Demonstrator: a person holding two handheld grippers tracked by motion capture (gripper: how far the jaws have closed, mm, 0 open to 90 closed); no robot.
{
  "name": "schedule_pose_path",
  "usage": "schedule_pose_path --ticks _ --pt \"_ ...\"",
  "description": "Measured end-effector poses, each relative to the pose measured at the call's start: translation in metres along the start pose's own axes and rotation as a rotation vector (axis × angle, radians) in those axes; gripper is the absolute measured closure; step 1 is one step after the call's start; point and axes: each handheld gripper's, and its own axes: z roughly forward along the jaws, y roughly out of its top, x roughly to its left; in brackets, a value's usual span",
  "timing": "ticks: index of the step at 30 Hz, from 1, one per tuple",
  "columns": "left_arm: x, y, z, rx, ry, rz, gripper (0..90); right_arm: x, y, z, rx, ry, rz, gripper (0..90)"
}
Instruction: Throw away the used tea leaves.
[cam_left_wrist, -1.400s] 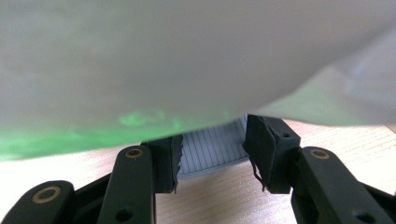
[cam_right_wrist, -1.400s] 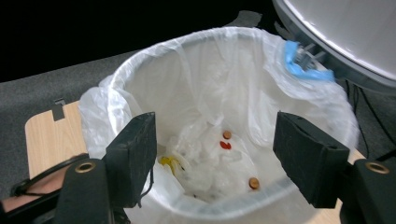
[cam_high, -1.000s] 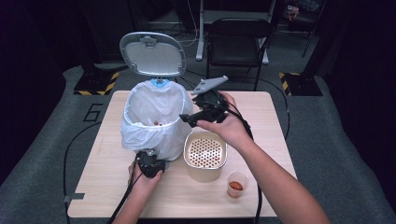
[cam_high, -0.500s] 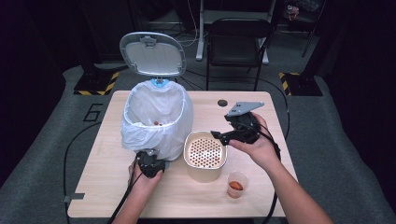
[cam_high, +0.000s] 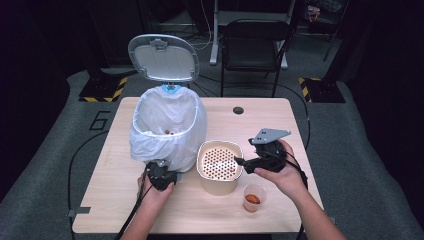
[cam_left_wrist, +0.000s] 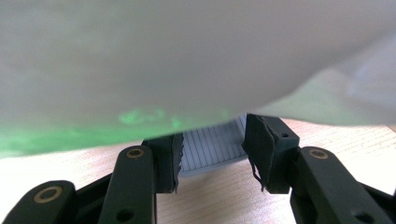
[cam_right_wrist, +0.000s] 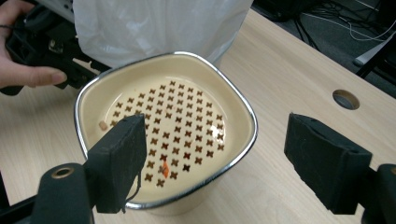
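right gripper (cam_right_wrist: 219, 163): jaws wide apart, empty, strainer bowl (cam_right_wrist: 163, 126) just ahead between them, likely lined up for a rim grab | left gripper (cam_left_wrist: 215, 154): jaws parted around bin (cam_high: 167, 127) base, probably steadying it | cup (cam_high: 253, 198) nearest person

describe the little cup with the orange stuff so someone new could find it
Start at the pale wooden table and find the cream perforated strainer bowl near its front middle. Just right of it, toward the front edge, stands a small clear plastic cup. It alone is see-through, with orange pieces inside.
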Motion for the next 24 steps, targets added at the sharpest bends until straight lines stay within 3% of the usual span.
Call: schedule_pose_path --ticks 10,15,18,19,21,24 --pt "0.000 0.000 0.000 0.004 0.005 0.004 56.7 0.006 -0.033 -0.002 0.010 0.013 0.005 18.3" --pt "0.000 0.000 0.000 -0.005 0.001 0.001 56.7 0.007 -0.050 -0.004 0.008 0.014 0.063 16.7" --pt "-0.001 0.000 0.001 -0.017 0.000 -0.018 56.7 0.008 -0.060 -0.004 0.003 0.019 0.074 15.6" --pt "0.001 0.000 0.000 0.002 -0.001 0.010 56.7 0.009 -0.063 -0.004 0.001 0.019 0.078 15.4" --pt "-0.001 -0.001 0.001 -0.017 0.008 -0.020 56.7 0.011 -0.068 -0.005 0.004 0.020 0.089 15.3" --pt "0.000 -0.001 0.001 -0.014 0.006 -0.014 56.7 0.013 -0.077 -0.006 0.006 0.031 0.099 15.3"
